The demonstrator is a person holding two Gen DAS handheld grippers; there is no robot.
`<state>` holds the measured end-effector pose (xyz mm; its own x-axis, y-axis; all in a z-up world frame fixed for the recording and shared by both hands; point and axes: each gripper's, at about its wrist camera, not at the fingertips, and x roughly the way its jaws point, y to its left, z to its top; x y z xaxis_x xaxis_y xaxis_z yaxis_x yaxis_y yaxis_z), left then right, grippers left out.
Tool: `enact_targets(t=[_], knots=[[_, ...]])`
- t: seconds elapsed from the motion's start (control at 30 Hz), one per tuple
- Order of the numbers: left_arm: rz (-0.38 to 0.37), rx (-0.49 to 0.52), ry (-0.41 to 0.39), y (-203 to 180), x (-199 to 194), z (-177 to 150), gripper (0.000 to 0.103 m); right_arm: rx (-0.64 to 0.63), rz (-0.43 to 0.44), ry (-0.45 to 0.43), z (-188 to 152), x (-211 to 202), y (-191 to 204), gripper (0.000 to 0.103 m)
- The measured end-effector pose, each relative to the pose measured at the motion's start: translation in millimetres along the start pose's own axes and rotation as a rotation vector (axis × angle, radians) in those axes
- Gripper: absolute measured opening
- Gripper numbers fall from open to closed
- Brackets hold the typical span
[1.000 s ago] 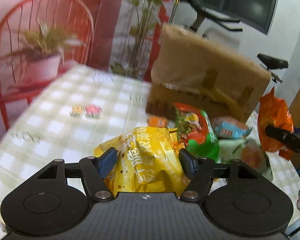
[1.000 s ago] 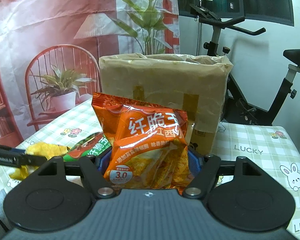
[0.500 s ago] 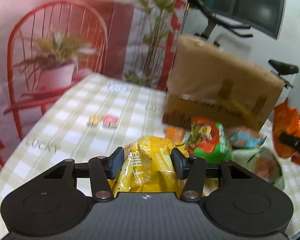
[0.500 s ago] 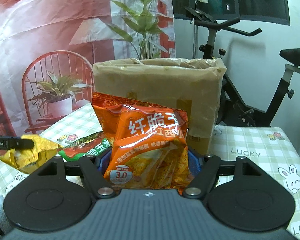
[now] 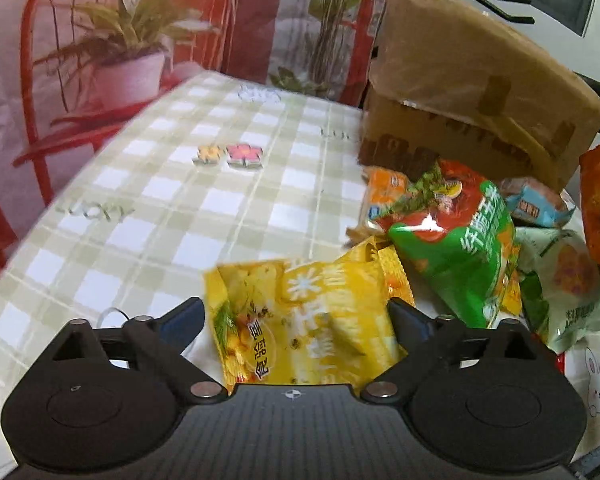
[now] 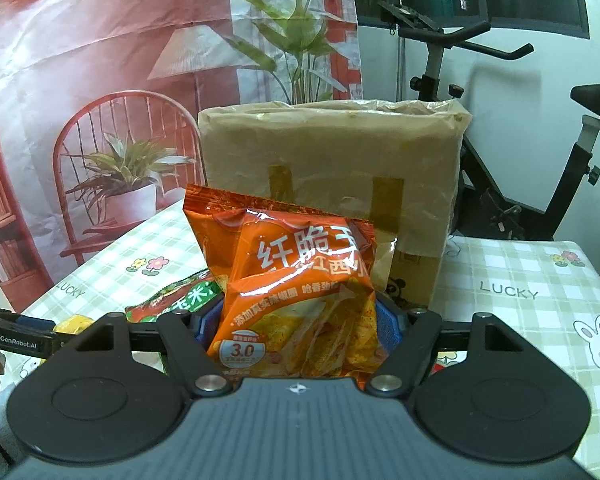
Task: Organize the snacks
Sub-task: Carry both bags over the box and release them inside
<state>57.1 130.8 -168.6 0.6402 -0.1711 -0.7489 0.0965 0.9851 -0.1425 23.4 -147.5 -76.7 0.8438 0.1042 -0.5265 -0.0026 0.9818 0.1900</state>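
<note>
Checked tablecloth fills our left view, cardboard box at centre right, its inside hidden from us. Our left gripper has just been opening, yellow snack bag loose between its jaws at lower centre. Our right gripper clamps an orange snack bag.

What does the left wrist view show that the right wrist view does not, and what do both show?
Only the left wrist view: the open left gripper, its fingers just spread around the crinkled yellow snack bag, and the small blue snack packet.

Only the right wrist view: the right gripper shut on the glossy orange chip bag, and the black exercise bike.

Both: the tall brown cardboard box and the green snack bag.
</note>
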Motion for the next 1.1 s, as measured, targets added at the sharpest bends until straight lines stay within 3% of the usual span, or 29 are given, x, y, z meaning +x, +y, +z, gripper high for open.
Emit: enact_targets(t=[0.2, 0.37, 0.43, 0.5, 0.57, 0.83, 1.1], knots=[[-0.003, -0.031, 0.009, 2.1, 9.0, -1.5, 0.103, 0.006, 0.009, 0.003, -0.5, 1.0, -0.3, 0.075], [-0.048, -0.058, 0.030, 9.3, 18.1, -4.0, 0.103, 0.024, 0.007, 0.011, -1.5, 1.1, -1.5, 0.075], [0.001, -0.021, 0.076, 6.4, 31.1, -8.9, 0.103, 0.031, 0.010, 0.014, -1.3, 1.1, -2.9, 0.075], [0.002, -0.005, 0.050, 3.8, 26.4, -11.4, 0.100, 0.031, 0.012, 0.014, -0.9, 0.7, -3.0, 0.075], [-0.039, -0.053, 0.025, 7.7, 17.6, -8.9, 0.074, 0.025, 0.012, 0.007, -0.2, -1.3, -2.5, 0.075], [-0.008, 0.000, -0.087, -12.3, -24.5, 16.3, 0.073, 0.028, 0.005, -0.007, 1.9, -3.2, -4.2, 0.075], [-0.046, 0.111, -0.291, -56.8, -70.9, 78.3, 0.073, 0.053, 0.006, -0.081, 23.0, -16.5, -8.8, 0.075]])
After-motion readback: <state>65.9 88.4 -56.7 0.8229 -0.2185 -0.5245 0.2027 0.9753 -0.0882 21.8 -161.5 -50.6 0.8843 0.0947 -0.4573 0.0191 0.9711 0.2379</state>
